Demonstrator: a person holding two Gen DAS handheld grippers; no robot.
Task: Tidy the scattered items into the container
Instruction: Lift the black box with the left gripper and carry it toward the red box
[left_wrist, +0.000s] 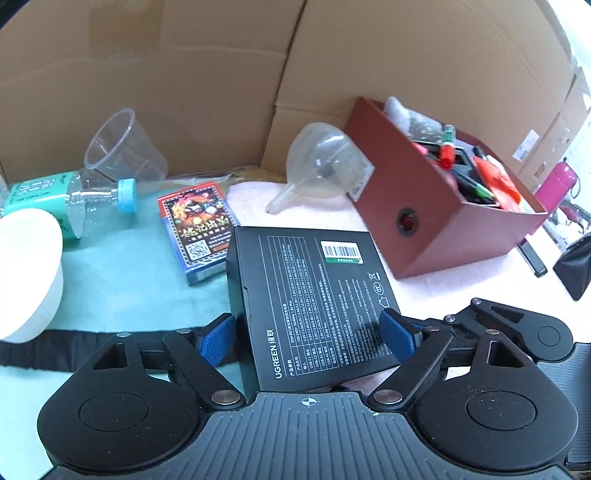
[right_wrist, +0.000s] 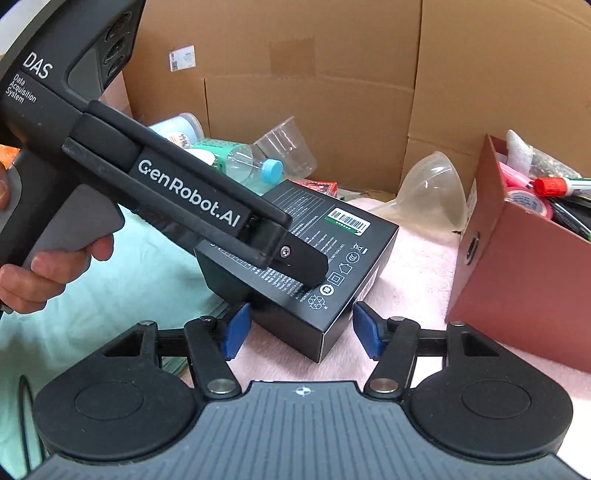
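- Two hand-held grippers bracket one black carton, which lies on the pink cloth just beside the red container.
- Left gripper: its blue pads sit at either side of the carton's near end, touching or close to it; whether they press firmly cannot be told. From the right wrist view, one of its fingers lies across the carton's top.
- Right gripper: jaws spread wide, holding nothing, one pad on each side of the carton's near corner and apart from it.
- Container: already crowded with markers and other small items, so free space looks tight.
- Advice for the step in hand: close squarely on the carton's flat side faces, not the corner; lift level; tilt the carton on edge to slot it along an inner wall.
- Risk: a corner grip would probably let the smooth carton twist out.
- Remaining: card pack, funnel, plastic bottle and clear cup lie outside the container.
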